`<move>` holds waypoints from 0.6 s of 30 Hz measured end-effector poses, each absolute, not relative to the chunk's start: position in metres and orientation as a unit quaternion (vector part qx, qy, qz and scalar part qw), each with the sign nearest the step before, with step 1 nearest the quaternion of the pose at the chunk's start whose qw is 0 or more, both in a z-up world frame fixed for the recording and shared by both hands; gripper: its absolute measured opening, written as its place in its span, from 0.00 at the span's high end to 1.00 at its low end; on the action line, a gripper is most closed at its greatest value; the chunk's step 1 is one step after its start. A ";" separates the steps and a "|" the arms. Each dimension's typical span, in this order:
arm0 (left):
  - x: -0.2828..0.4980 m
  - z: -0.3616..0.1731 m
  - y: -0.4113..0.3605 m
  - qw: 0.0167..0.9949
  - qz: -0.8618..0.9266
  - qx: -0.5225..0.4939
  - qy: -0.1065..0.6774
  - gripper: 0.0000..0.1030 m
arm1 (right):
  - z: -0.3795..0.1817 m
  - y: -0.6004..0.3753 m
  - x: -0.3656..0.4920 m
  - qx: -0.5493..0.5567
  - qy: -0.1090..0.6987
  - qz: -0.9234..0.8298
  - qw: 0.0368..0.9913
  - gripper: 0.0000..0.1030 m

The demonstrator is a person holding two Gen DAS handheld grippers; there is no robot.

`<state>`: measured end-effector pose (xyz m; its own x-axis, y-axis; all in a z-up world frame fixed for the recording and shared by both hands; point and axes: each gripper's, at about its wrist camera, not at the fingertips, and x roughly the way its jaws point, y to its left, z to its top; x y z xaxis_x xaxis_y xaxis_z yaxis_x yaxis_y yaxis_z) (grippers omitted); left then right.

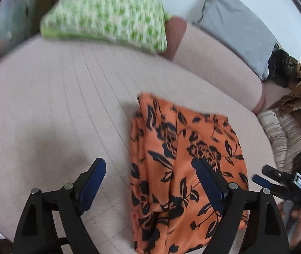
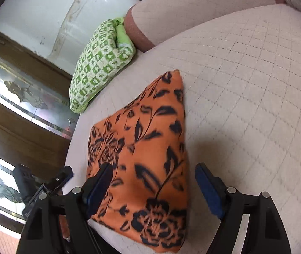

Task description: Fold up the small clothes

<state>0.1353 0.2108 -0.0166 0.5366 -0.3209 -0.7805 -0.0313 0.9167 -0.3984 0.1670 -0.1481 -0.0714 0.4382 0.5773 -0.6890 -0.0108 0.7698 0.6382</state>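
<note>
An orange cloth with black flowers lies folded on the pale quilted bed. In the left wrist view my left gripper is open and empty, its right finger over the cloth and its left finger over bare quilt. In the right wrist view the same cloth lies flat as a folded wedge near the bed's left edge. My right gripper is open and empty, jaws spread wide above the cloth's near part. The right gripper also shows in the left wrist view at the right edge.
A green checked pillow lies at the far side of the bed. A pink bolster, a grey pillow and piled clothes sit at the right. A wooden cabinet with glass panels stands past the bed's left edge.
</note>
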 end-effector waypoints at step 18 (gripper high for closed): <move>0.147 -0.053 0.191 0.826 -0.122 -0.173 0.523 0.35 | -0.117 -0.109 0.190 0.282 0.533 0.210 0.770 0.26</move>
<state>0.1465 0.1905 -0.0533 0.4232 -0.3826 -0.8213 0.0210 0.9103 -0.4133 0.1903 -0.1094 -0.1166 0.3437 0.6237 -0.7020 -0.0222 0.7528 0.6579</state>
